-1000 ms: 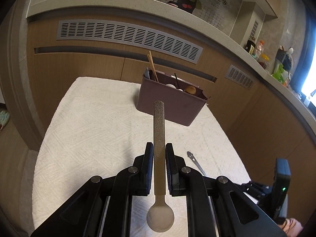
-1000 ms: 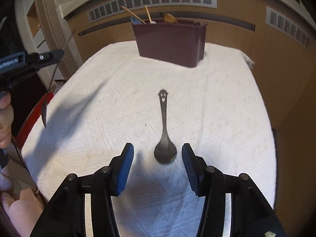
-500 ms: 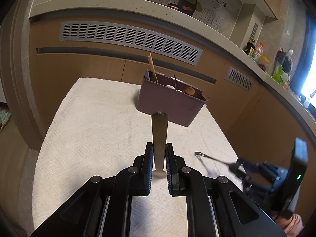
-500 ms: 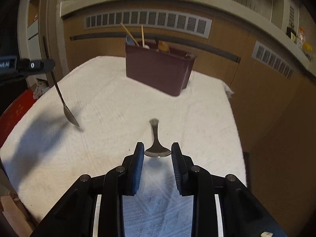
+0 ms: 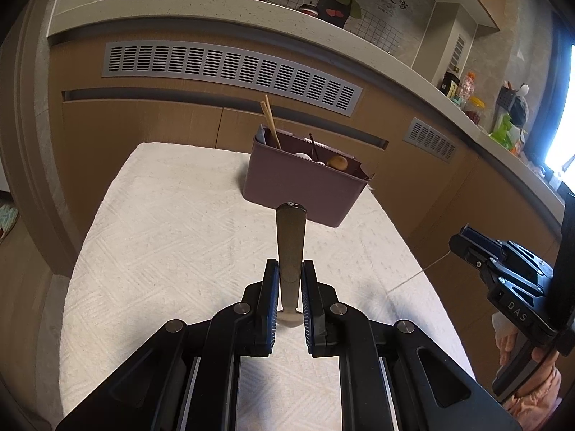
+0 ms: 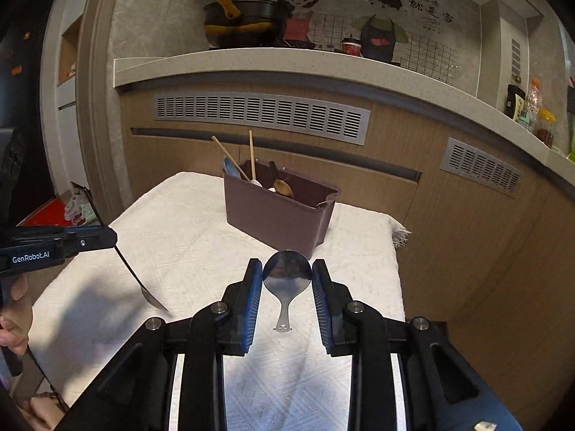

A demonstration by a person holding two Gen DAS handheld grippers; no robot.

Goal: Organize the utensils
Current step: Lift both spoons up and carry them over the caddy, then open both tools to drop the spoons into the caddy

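My left gripper (image 5: 289, 269) is shut on the flat handle of a brass-coloured spoon (image 5: 290, 248), handle end pointing at the maroon utensil bin (image 5: 298, 186). In the right wrist view the left gripper (image 6: 107, 240) holds that spoon (image 6: 143, 283) bowl down above the cloth. My right gripper (image 6: 286, 273) is shut on the bowl of a steel spoon (image 6: 286, 276), lifted, its smiley-cut handle hanging toward me. The bin (image 6: 276, 215) holds chopsticks and several spoons. My right gripper also shows in the left wrist view (image 5: 467, 240).
A white textured cloth (image 5: 172, 237) covers the table. Wooden cabinets with grey vents (image 6: 258, 111) stand behind the bin. A counter (image 6: 287, 64) above carries a pot and bottles. The table's right edge drops off near the cabinet.
My right gripper shut on the steel spoon's bowl and lifted it off the cloth, tilting upward. My left gripper raised its spoon and tipped its handle toward the bin.
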